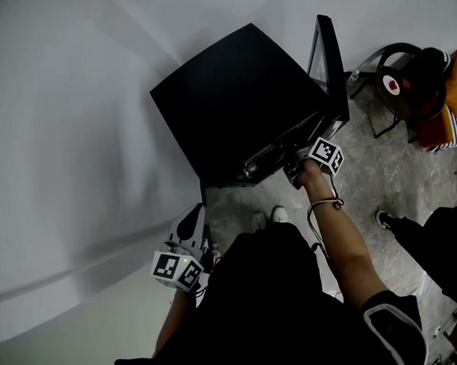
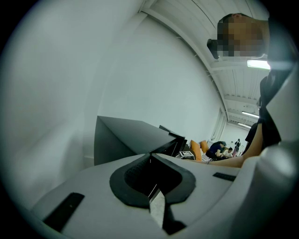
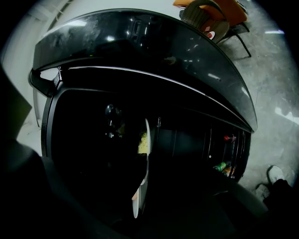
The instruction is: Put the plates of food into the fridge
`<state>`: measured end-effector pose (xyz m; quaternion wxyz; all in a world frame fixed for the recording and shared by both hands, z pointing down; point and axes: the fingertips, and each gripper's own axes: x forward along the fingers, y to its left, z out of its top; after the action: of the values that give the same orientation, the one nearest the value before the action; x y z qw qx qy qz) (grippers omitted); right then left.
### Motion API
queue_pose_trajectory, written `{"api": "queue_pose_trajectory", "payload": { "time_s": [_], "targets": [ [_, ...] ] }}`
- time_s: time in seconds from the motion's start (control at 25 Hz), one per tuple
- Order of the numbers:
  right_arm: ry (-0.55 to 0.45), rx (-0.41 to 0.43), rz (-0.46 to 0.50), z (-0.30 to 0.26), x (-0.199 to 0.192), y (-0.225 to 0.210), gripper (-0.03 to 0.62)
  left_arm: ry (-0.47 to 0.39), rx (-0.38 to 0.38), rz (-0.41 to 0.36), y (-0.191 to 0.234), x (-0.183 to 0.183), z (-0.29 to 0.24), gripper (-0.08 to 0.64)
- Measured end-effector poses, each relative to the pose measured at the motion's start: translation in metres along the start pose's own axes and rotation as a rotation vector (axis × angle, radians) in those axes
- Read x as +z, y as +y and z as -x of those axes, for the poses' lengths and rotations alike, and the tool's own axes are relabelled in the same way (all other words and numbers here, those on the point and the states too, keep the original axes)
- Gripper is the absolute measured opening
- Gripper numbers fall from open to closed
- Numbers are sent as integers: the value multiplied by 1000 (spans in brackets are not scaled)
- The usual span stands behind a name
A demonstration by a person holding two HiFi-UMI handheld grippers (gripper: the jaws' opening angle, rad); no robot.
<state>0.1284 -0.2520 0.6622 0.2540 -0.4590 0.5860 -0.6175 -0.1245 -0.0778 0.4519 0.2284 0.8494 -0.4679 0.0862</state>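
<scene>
The placing step is under way. The right gripper (image 1: 294, 170) is reaching into the open front of the fridge (image 1: 240, 95), whose door (image 1: 327, 62) is standing swung out on the right in the head view. Its jaws are pinching the rim of a plate (image 3: 141, 182), which is showing edge-on in the right gripper view with a patch of yellow food (image 3: 144, 142) on it. The plate is hanging against the dark interior. Whether it is already over a shelf or resting on one I cannot tell, as the inside is too dark to read. A few cans (image 3: 224, 166) are showing in a rack at the right of that view.

The left gripper (image 1: 191, 230) is hanging low at the person's left side, well apart from the fridge. Its jaws are pressed together on nothing, so it is taking no part in this step.

As I judge it, the next move is calling for three things:
- Carrying the plate further in while keeping it level, so the food is not sliding off.
- Lowering it until it is sitting flat on a shelf.
- Only then parting the jaws and drawing the gripper straight back, without dragging the rim along.

The dim interior is making clearance hard to gauge — a slow approach seems wise. No other plate is showing, so I cannot judge how many are left.
</scene>
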Motion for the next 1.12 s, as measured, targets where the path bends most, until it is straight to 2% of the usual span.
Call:
{"api": "queue_pose_trajectory", "payload": {
  "time_s": [0.16,0.24,0.28,0.48,0.56,0.8,1.12],
  "targets": [
    [0,-20,114,4,1,6,37,-1,-5,2,-1,-1,2,23],
    [0,-16,172,11,1,11,165,0,-10,2,-3,-1,3,23],
    [5,-17,218,16,0,13,169,0,-15,3,-3,-1,3,23],
    [14,-57,519,49,-1,26,167,-7,-61,6,-7,-4,-6,23],
    [8,-45,597,64,-5,36,164,-12,-83,1,-10,-5,-8,23],
    [-27,-2,859,110,-19,83,87,-24,-134,4,-21,-6,-15,23],
    [-62,79,1122,155,-49,159,61,-57,-192,2,-33,-1,-24,23]
  ]
}}
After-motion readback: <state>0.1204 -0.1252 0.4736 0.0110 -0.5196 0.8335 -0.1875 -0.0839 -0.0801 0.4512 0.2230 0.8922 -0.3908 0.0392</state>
